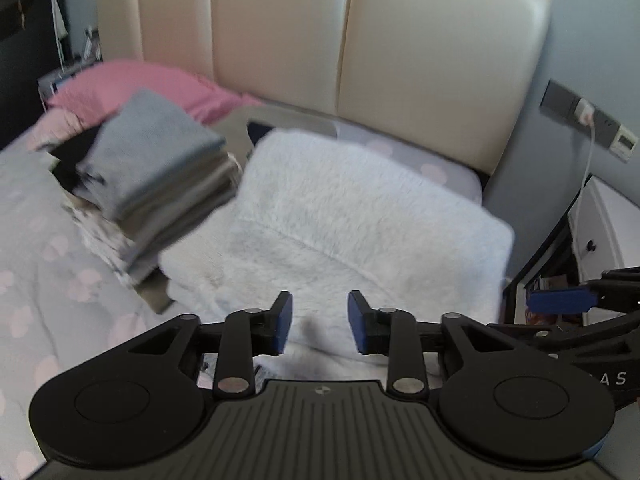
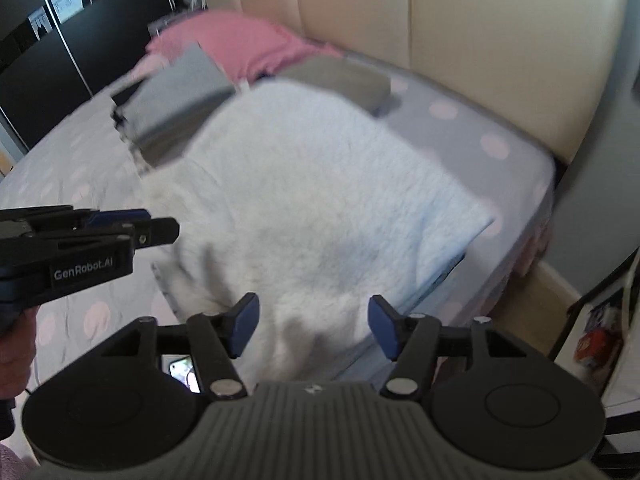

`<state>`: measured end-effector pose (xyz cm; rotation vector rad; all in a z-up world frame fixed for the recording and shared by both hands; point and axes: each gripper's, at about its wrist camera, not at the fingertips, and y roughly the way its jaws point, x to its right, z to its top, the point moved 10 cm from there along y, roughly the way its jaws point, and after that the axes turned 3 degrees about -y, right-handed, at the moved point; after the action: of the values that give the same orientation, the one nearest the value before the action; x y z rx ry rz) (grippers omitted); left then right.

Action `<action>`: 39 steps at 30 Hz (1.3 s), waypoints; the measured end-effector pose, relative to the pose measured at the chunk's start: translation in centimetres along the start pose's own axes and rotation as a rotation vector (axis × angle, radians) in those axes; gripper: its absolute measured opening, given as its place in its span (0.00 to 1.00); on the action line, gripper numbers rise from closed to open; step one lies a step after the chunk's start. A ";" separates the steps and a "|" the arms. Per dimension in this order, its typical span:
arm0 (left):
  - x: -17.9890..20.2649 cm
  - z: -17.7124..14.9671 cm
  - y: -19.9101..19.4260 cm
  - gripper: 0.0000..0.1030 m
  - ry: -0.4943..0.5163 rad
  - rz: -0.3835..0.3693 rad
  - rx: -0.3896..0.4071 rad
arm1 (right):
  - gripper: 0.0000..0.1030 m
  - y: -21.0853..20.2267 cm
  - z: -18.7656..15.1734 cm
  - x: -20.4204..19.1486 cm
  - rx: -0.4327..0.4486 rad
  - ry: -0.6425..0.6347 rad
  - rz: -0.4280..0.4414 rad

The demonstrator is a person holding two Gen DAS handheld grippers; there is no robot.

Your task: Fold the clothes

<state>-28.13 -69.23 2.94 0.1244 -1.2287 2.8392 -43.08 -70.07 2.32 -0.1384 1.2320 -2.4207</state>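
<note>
Left wrist view looks down over the left gripper (image 1: 320,322), whose blue pads stand apart with nothing between them; white fleece shows through the gap, and the pads do not press on it. That white fluffy garment (image 1: 340,216) lies folded on the bed (image 1: 48,264), taking up the near right part of the mattress, its right edge running close along the mattress side and its near edge passing under the fingers. Left of it, touching its left edge, stands a pile of folded clothes (image 1: 160,168) with a grey piece on top and darker and patterned layers beneath, the stack leaning a little. Beyond the pile lies a pink pillow (image 1: 136,84) against the cream padded headboard (image 1: 360,40). Open spotted sheet spreads to the left of the pile and toward the near left corner. On the far right a white cable (image 1: 590,152) hangs down the wall from a plug, and the tip of the right gripper (image 1: 560,300) pokes in just above the drop beside the bed. Right wrist view shows the right gripper (image 2: 314,326) with its jaws wide and empty over the near edge of the garment (image 2: 320,184), the left gripper (image 2: 132,232) coming in from the left beside it, and a dark wardrobe (image 2: 60,40) far left past the bare sheet.
</note>
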 end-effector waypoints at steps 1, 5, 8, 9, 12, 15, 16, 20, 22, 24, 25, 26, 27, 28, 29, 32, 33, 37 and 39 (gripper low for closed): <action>0.2 0.1 -1.3 0.47 0.010 0.005 0.028 | 0.67 -1.4 -0.1 -0.4 0.027 -0.007 -0.012; 1.2 0.3 -6.5 0.55 0.055 0.027 0.128 | 0.73 -5.9 -0.6 -2.0 0.128 -0.014 -0.055; 1.5 -0.4 -9.5 0.63 0.075 0.064 0.170 | 0.78 -8.4 -1.6 -3.1 0.186 -0.005 -0.078; 1.5 -0.7 -10.4 0.69 0.080 0.079 0.185 | 0.81 -9.1 -1.9 -3.6 0.204 -0.004 -0.082; 1.4 -2.0 -12.4 0.71 0.096 0.123 0.217 | 0.87 -10.7 -3.2 -5.1 0.257 -0.018 -0.094; 1.0 -3.6 -13.1 0.71 0.087 0.149 0.226 | 0.89 -11.6 -4.7 -6.4 0.302 -0.037 -0.124; 0.8 -4.4 -13.1 0.71 0.077 0.153 0.217 | 0.91 -11.6 -5.3 -6.6 0.314 -0.040 -0.144; -0.1 -7.4 -13.1 0.71 0.004 0.150 0.192 | 0.93 -11.0 -7.8 -7.2 0.317 -0.009 -0.157; -0.6 -8.7 -13.3 0.71 -0.019 0.149 0.183 | 0.93 -10.3 -9.1 -7.4 0.306 0.025 -0.156; -1.1 -9.7 -13.3 0.71 -0.029 0.162 0.178 | 0.93 -9.6 -10.1 -7.6 0.302 0.056 -0.170; -1.4 -10.1 -13.4 0.71 -0.033 0.169 0.177 | 0.93 -9.3 -10.5 -7.7 0.305 0.068 -0.173; -1.6 -10.5 -13.4 0.71 -0.035 0.174 0.174 | 0.93 -9.1 -11.0 -7.8 0.308 0.080 -0.175; -1.7 -10.8 -13.3 0.71 -0.035 0.178 0.170 | 0.93 -8.9 -11.3 -7.9 0.312 0.080 -0.183; -1.8 -11.2 -13.2 0.71 -0.035 0.182 0.167 | 0.93 -8.7 -11.6 -7.9 0.316 0.078 -0.191; -2.0 -11.5 -13.1 0.71 -0.037 0.185 0.168 | 0.93 -8.5 -11.9 -7.5 0.319 0.094 -0.204; -2.1 -12.6 -12.3 0.72 -0.046 0.177 0.156 | 0.93 -8.1 -12.8 -6.3 0.324 0.157 -0.232; -2.0 -13.0 -11.9 0.72 -0.048 0.173 0.147 | 0.93 -8.0 -13.0 -5.8 0.324 0.187 -0.233; -1.8 -14.1 -10.5 0.71 -0.057 0.156 0.107 | 0.93 -7.3 -13.6 -5.1 0.303 0.228 -0.239; -1.6 -14.3 -10.0 0.71 -0.056 0.142 0.096 | 0.93 -6.9 -13.9 -5.0 0.283 0.226 -0.237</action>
<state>-26.64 -51.98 0.26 0.1262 -1.1558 3.0381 -44.50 -53.99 -0.06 0.0796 0.9935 -2.8537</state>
